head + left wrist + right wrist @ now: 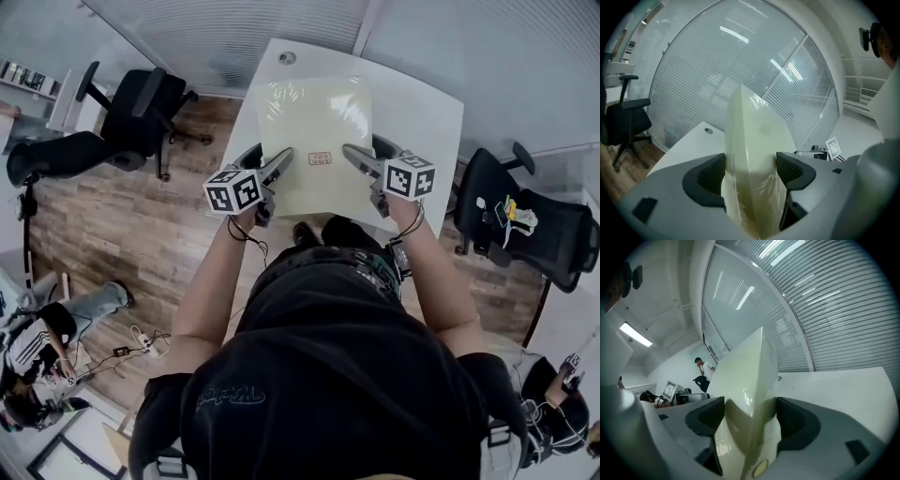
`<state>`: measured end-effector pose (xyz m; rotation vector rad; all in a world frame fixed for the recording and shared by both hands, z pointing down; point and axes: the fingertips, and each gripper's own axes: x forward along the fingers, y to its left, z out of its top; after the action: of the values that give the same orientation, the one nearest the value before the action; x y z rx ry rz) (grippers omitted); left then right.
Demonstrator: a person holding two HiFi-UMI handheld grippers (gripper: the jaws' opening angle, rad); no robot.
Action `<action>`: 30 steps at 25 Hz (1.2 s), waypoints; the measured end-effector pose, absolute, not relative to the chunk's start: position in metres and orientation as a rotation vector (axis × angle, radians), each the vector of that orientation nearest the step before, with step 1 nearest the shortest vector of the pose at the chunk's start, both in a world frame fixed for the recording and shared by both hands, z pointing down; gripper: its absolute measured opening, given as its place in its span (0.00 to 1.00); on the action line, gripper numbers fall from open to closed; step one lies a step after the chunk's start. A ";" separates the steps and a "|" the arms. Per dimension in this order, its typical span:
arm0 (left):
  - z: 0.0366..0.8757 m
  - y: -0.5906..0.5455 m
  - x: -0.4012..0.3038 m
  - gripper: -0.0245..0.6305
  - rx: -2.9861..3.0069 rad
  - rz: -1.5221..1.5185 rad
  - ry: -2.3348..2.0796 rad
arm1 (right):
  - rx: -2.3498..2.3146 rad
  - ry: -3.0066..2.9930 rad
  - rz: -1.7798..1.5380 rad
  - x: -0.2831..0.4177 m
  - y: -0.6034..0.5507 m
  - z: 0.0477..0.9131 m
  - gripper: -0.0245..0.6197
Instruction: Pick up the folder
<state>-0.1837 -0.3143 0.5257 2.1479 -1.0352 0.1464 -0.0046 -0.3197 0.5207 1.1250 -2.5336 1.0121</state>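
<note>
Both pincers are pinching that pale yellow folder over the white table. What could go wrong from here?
Slipping: the left gripper and right gripper each pinch only the near edge of the folder, and its surface looks glossy, so it might slide out. Sagging: most of it reaches out beyond the fingers over the table and could droop or bend. Uneven hand motion could twist it.

I can't read any words or numbers here. The folder [314, 122] has a small red mark [320, 158] near its 6 o'clock edge, too tiny to read. The black shirt [356, 375] has dark letters [230, 398] at 8 o'clock, too blurry to read. The left gripper [272, 161] and right gripper [361, 155] each carry black-and-white square signs, with no letters.
</note>
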 end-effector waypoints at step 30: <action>0.505 -0.201 -0.057 0.57 2.174 0.138 -1.096 | 1.106 -2.586 0.983 0.122 -0.210 0.505 0.56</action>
<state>-0.0569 -0.2006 0.5045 2.1743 -1.0960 0.1382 0.1219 -0.2096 0.5049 1.1057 -2.5861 0.9831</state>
